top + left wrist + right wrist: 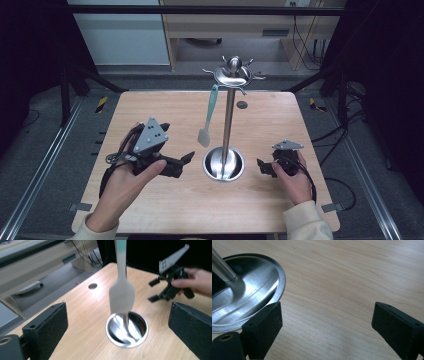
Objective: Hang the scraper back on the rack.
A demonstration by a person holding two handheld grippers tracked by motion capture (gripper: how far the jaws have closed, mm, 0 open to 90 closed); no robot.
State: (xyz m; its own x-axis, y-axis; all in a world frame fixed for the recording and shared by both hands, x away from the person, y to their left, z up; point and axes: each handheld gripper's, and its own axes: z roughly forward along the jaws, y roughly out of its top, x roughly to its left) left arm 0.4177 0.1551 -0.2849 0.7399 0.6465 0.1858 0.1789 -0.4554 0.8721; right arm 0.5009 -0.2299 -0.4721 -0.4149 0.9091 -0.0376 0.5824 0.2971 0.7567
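spatula [121,296]: hanging free from a hook at the stand's [228,120] top, blade just above the round base
left gripper [186,159]: jaws wide, nothing between, spatula ahead
right gripper [261,165]: jaws wide, empty, likely just beside the base
table [150,200]: bare wood

The surface [150,210] is a pale wooden top with rounded corners and a small round grommet hole [242,105] near its far edge. It stands on a grey carpeted floor [45,150], between two metal rails [40,165] that run along the left and right sides. Small yellow-and-black markers [101,103] lie on the floor beside the far corners. Behind it is a light wooden desk [225,25] with a grey handle, next to a whitish panel [120,40]. Black cables [305,45] hang at the right of the desk. A dark frame bar [200,10] crosses the top, and the edges fall into shadow.
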